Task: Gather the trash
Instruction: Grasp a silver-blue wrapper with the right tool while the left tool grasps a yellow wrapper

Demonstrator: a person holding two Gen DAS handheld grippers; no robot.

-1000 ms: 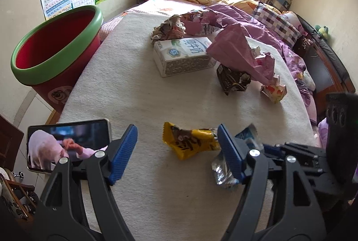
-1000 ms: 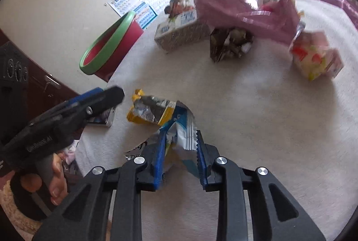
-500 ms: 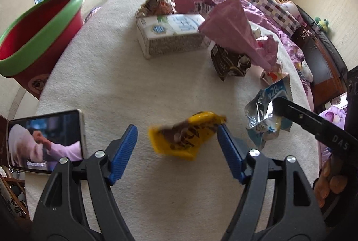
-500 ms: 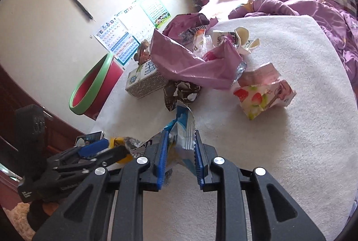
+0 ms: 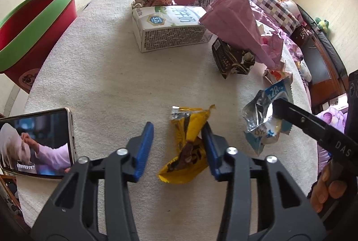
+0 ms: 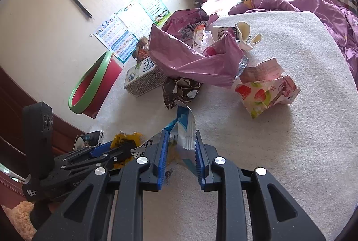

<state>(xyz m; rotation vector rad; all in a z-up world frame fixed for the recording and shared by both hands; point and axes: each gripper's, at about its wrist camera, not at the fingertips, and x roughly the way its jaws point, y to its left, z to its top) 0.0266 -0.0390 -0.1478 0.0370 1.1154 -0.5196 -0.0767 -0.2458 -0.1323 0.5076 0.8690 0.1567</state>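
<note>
Your left gripper [image 5: 177, 136] jaws have just been closing around the yellow wrapper [image 5: 188, 147] near the bed's [image 5: 107, 75] front edge, while your right gripper [image 6: 180, 151] clamps the blue-white wrapper [image 6: 184, 131].

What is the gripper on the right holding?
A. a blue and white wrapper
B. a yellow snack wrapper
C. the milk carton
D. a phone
A: the right gripper is clamped on the blue and white wrapper, raised off the white cloth.
</note>
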